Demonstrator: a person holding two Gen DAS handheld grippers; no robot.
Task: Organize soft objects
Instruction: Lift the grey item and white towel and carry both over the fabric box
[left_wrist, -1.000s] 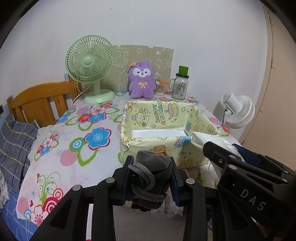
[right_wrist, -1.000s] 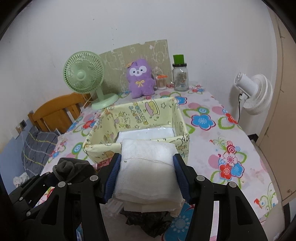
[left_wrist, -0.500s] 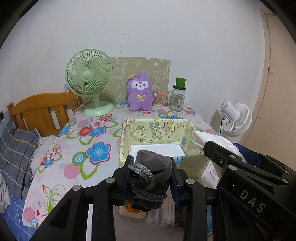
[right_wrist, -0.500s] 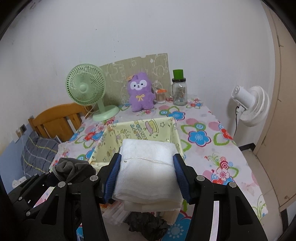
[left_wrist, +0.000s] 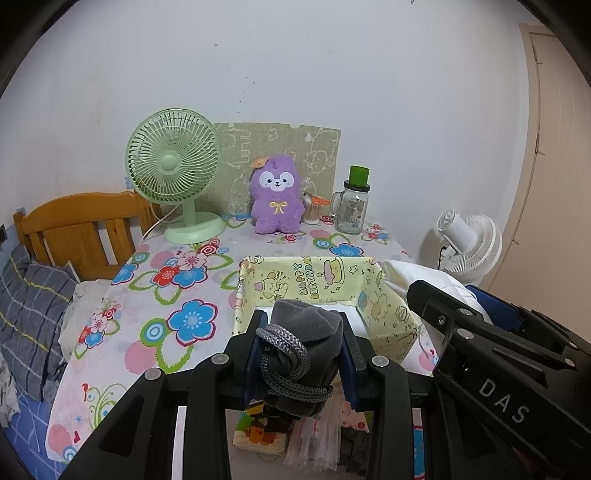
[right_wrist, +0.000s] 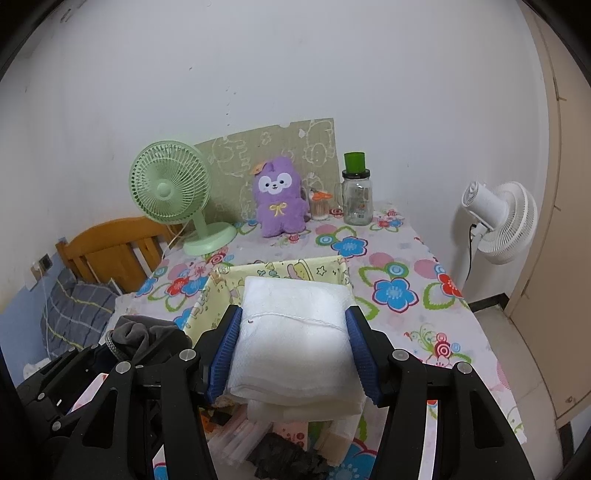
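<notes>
While above the box (left_wrist: 376, 291) | left jaws clamp grey pouch (left_wrist: 301, 354) | right jaws clamp white towel (right_wrist: 295, 343)

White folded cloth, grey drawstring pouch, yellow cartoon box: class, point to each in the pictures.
white folded cloth (right_wrist: 295, 332), right wrist view, middle of its top face
grey drawstring pouch (left_wrist: 306, 328), left wrist view, upper fabric
yellow cartoon box (left_wrist: 314, 277), left wrist view, inner far wall

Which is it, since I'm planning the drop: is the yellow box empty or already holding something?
Already holding something: a flat white item lies on the floor of the yellow box, seen past the left gripper. What it is, cannot tell.
</notes>
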